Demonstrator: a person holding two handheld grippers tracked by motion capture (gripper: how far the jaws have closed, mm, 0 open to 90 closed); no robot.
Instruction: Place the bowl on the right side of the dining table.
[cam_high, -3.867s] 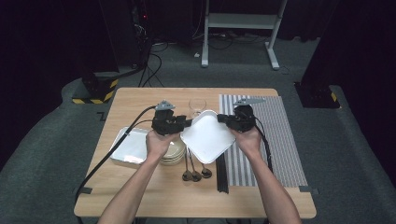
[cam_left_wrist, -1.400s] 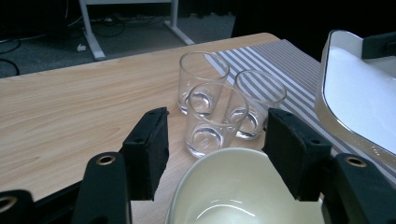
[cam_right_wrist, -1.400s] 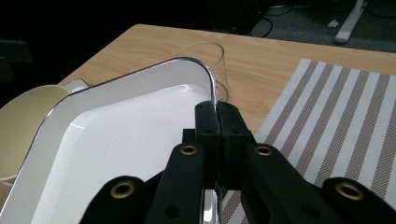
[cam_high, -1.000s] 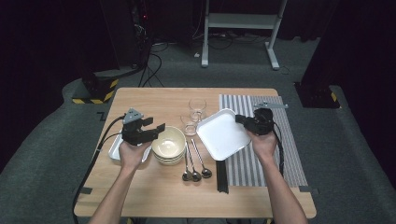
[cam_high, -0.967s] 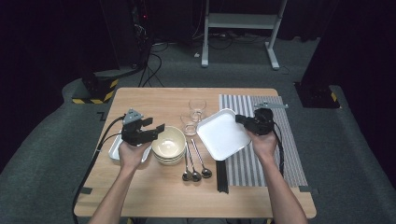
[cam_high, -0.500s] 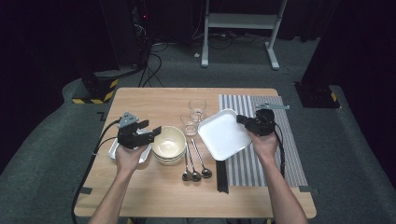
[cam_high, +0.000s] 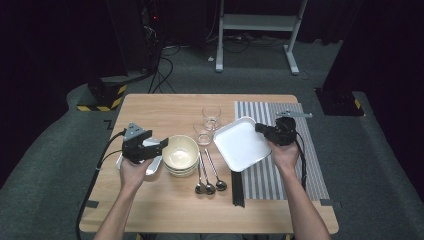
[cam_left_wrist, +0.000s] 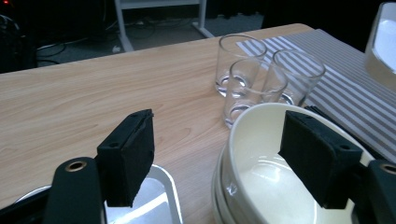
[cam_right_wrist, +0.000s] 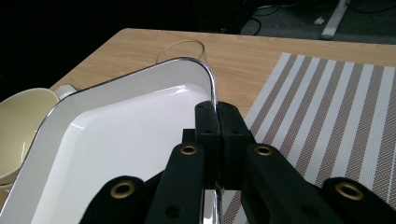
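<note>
The right gripper (cam_high: 263, 129) is holding the white square tray (cam_high: 242, 144) by its rim, at about 2 o'clock on the tray as the high view shows it. In the right gripper view its jaws are clenched tight on the thin metal edge (cam_right_wrist: 214, 100). The tray is hanging over the border between the bare wood and the striped placemat (cam_high: 285, 145), and it is looking tilted. Because the grip is catching only one narrow edge near a corner, I am judging that the tray could swing or slip out. Falling, it could hit the glasses (cam_high: 208, 122) standing at its 10 o'clock, or the three spoons (cam_high: 209, 174) lying at its 7 o'clock.

The left gripper (cam_high: 159, 144) is hovering beside the stack of cream bowls (cam_high: 180, 155), at their 9 o'clock. Its jaws are released and have just been opening wider. In the left gripper view one pad (cam_left_wrist: 127, 156) is over the small metal tray (cam_left_wrist: 154, 196) and the other pad (cam_left_wrist: 319, 158) is over the bowl, with the near rim (cam_left_wrist: 229, 154) between them but not pressed. If these jaws close low, they could take two stacked rims together, or push the stack toward the glasses (cam_left_wrist: 261, 79) just behind it.
</note>
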